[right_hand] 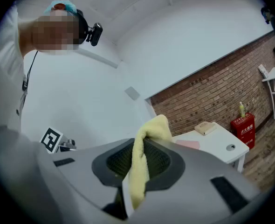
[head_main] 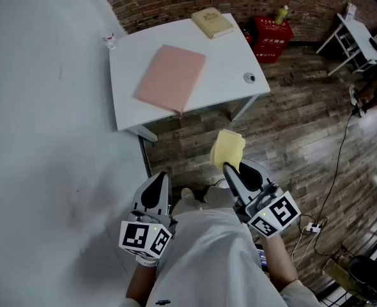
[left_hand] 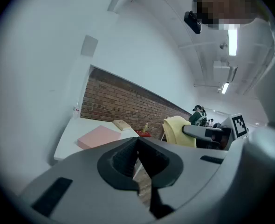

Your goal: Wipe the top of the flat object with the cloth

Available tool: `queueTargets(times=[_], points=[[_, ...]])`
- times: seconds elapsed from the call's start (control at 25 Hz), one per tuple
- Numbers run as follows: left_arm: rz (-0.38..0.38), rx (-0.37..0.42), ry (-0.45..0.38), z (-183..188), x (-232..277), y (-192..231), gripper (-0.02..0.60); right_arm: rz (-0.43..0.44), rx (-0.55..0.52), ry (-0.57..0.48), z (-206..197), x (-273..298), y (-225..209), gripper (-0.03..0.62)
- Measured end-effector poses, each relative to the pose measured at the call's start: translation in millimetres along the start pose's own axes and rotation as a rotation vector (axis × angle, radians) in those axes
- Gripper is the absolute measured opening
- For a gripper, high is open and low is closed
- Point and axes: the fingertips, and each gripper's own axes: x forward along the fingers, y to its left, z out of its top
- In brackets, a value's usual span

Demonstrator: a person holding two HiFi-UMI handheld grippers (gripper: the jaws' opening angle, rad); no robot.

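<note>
A flat pink object [head_main: 170,77] lies on the white table [head_main: 230,69] ahead of me, also visible as the pink slab [left_hand: 99,137] and a pink sliver [right_hand: 189,143]. A yellow cloth [head_main: 227,148] is pinched in my right gripper [head_main: 230,166], held in the air well short of the table; the cloth [right_hand: 142,167] hangs folded between the jaws. My left gripper [head_main: 156,185] is shut with nothing in it, low beside the wall. The left gripper [left_hand: 138,158] points toward the table.
On the table sit a tan book [head_main: 212,22] at the far edge, a small round grey thing [head_main: 249,77] and a small bottle [head_main: 110,39]. A red crate [head_main: 268,38] stands behind it. White wall [head_main: 41,139] lies to the left, wooden floor [head_main: 291,146] to the right.
</note>
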Motion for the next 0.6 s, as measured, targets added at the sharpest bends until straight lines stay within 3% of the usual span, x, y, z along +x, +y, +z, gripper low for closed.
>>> queueTargets(times=[0.32, 0.6], points=[[0.031, -0.008, -0.002, -4.5, -13.6, 12.2, 0.019, 0.014, 0.028, 0.027, -14.2, -7.3, 11.4, 0.055], [0.06, -0.026, -0.01, -6.5, -4.7, -21.9, 0.019, 0.052, 0.054, 0.026, 1.0, -25.8, -10.6, 0.058]])
